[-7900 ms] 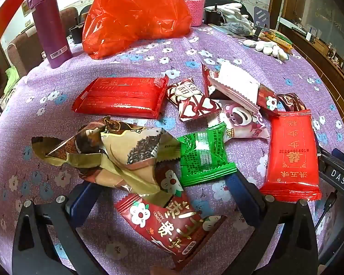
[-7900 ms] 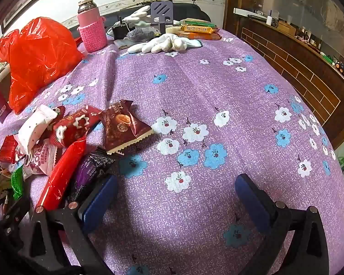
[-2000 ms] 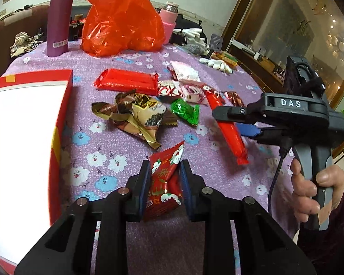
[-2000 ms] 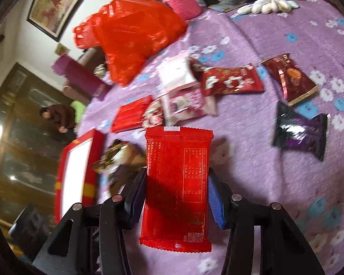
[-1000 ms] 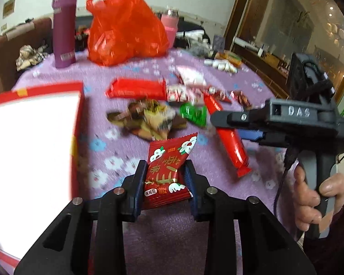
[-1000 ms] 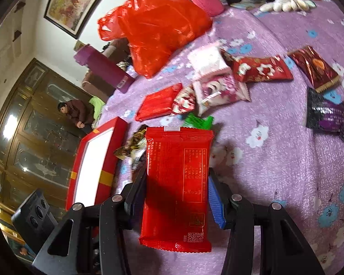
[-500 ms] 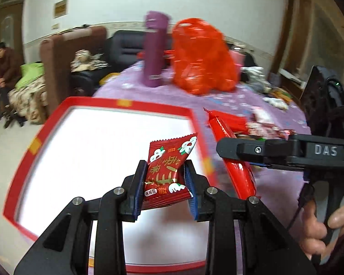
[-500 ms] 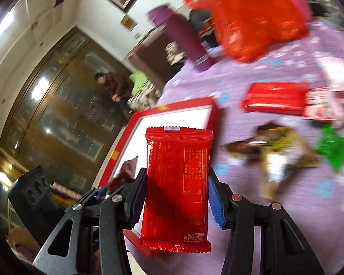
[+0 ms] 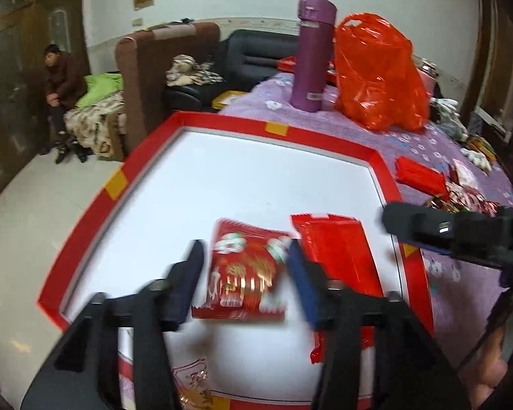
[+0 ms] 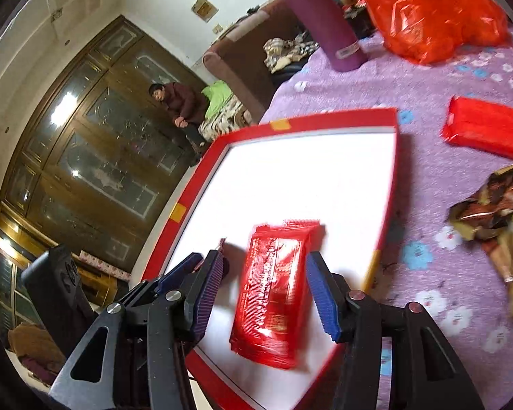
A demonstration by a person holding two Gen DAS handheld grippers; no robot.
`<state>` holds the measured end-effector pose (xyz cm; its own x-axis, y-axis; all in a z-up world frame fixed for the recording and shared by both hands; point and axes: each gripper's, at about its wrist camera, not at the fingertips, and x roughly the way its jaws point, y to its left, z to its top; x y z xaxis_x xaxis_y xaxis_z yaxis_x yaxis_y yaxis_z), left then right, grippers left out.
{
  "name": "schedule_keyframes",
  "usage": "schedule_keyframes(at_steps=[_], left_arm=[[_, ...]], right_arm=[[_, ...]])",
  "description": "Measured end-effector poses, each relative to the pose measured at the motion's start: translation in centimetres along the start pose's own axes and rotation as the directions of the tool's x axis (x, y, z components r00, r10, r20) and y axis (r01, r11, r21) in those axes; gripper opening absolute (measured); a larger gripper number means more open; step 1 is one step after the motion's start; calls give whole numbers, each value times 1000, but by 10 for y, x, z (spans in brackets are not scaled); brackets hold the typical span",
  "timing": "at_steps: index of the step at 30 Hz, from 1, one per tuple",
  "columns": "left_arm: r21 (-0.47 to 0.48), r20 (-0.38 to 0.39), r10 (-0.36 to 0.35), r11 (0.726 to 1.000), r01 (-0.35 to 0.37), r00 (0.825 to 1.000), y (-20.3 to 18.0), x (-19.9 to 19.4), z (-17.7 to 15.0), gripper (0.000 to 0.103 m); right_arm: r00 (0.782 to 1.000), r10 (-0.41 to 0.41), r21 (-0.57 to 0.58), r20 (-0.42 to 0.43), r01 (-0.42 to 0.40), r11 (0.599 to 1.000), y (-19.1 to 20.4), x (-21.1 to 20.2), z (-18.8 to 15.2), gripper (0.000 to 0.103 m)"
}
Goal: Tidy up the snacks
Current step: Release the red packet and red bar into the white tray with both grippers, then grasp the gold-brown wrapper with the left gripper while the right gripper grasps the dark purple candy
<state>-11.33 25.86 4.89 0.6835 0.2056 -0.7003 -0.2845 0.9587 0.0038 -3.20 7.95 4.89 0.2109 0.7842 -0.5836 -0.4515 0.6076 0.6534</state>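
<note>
A red-rimmed box (image 9: 277, 128) with a white floor lies on the purple tablecloth; it also shows in the right wrist view (image 10: 325, 118). My left gripper (image 9: 246, 275) is open over it, and the small red flower-print snack (image 9: 244, 271) lies loose between its fingers on the white floor. My right gripper (image 10: 263, 290) is open, and the long red packet (image 10: 273, 290) lies between its fingers inside the box. That packet also shows in the left wrist view (image 9: 338, 256), beside the small snack.
A purple bottle (image 9: 313, 54) and an orange plastic bag (image 9: 379, 71) stand behind the box. More snacks lie on the cloth to the right: a red packet (image 10: 489, 130) and a brown-gold wrapper (image 10: 499, 201). A person sits at the far left (image 9: 61, 82).
Both grippers carried their snacks from the table over the box, then opened. The small red snack and the long red packet now lie on the box floor.
</note>
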Motion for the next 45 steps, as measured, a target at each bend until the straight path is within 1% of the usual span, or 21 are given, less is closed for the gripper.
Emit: schedule_keyframes(at_steps=[2, 3, 7, 10, 13, 19, 26, 31, 40, 44, 45], left_arm=[[-7, 32, 29, 1000, -29, 999, -2, -9, 2, 76], [-4, 52, 48, 999, -48, 997, -5, -14, 3, 79], [46, 100, 127, 990, -132, 987, -19, -28, 7, 84], [84, 119, 156, 983, -166, 981, -33, -36, 9, 84], [110, 129, 140, 982, -154, 982, -45, -44, 12, 84], [156, 143, 120, 978, -142, 982, -69, -52, 17, 84], [201, 143, 111, 970, -138, 984, -94, -51, 20, 84], [223, 137, 111, 965, -140, 984, -106, -49, 20, 84], [254, 125, 111, 957, -140, 986, -121, -44, 20, 84], [271, 113, 105, 953, -133, 988, -126, -40, 20, 84], [278, 109, 102, 952, -129, 989, -127, -38, 20, 84]], right_arm=[[999, -17, 0, 39, 17, 1000, -8, -14, 0, 57], [998, -25, 3, 56, 25, 1000, -12, -22, 1, 58], [990, -74, 27, 123, 71, 997, -31, -49, 3, 62], [979, -112, 54, 169, 104, 993, -49, -72, 2, 63], [969, -135, 96, 206, 117, 988, -69, -95, 3, 64], [940, -194, 169, 279, 151, 974, -106, -138, -2, 65], [916, -232, 253, 326, 152, 955, -143, -175, -9, 66], [899, -256, 291, 355, 154, 944, -162, -196, -13, 66], [879, -280, 356, 385, 139, 924, -188, -221, -19, 66], [872, -301, 362, 385, 157, 919, -195, -229, -20, 66], [868, -312, 366, 387, 166, 916, -198, -232, -21, 66]])
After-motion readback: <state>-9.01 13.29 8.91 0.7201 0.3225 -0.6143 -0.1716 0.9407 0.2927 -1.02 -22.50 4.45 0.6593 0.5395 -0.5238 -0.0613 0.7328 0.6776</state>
